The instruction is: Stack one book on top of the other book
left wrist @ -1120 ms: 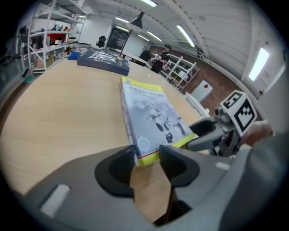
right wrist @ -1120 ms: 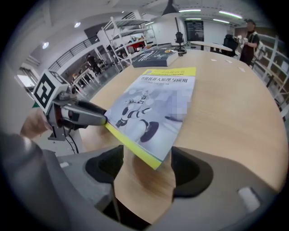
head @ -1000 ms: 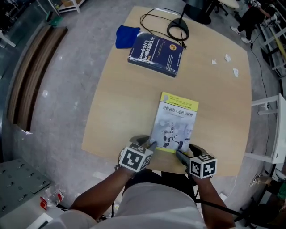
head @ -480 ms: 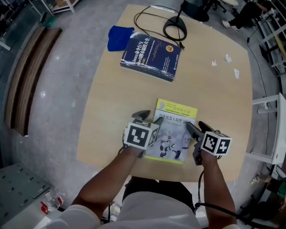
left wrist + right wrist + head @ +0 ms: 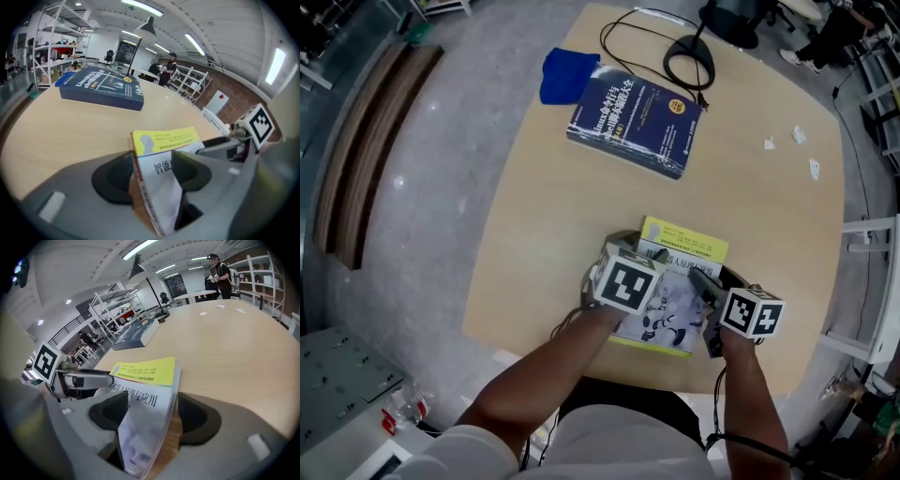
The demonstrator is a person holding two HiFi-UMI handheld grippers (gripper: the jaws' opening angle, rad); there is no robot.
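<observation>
On the person's side of the dark blue book [image 5: 636, 114], well apart from it, the yellow-and-white book [image 5: 680, 258] is lying flat on the surface [image 5: 553, 234]. The stacking is therefore not yet done, and I judge the task to be only at the stage of taking hold.

The left gripper [image 5: 152, 171] is standing at the left edge of this nearer book. Its jaws have just been opening and are now wide. The spine edge is running between them, but the pads are not pressing on it. The right gripper [image 5: 157, 416] is standing at the opposite edge in the same way, with wide jaws around the page edge and no squeeze to be seen.

What is remaining, as I judge it, is to close on the yellow-and-white book, lift it, carry it over to the dark blue book and lay it on top.

The top cover of the dark blue book is showing nothing on it. A blue cloth [image 5: 562, 77] is touching its far left corner, and a black cable [image 5: 687, 64] is looping just beyond its far edge. Some white paper scraps [image 5: 799, 136] are lying to its right, apart from it. Bare wood is lying between the two books, so nothing is standing in the way. Only the cable is near enough to need a little care.
</observation>
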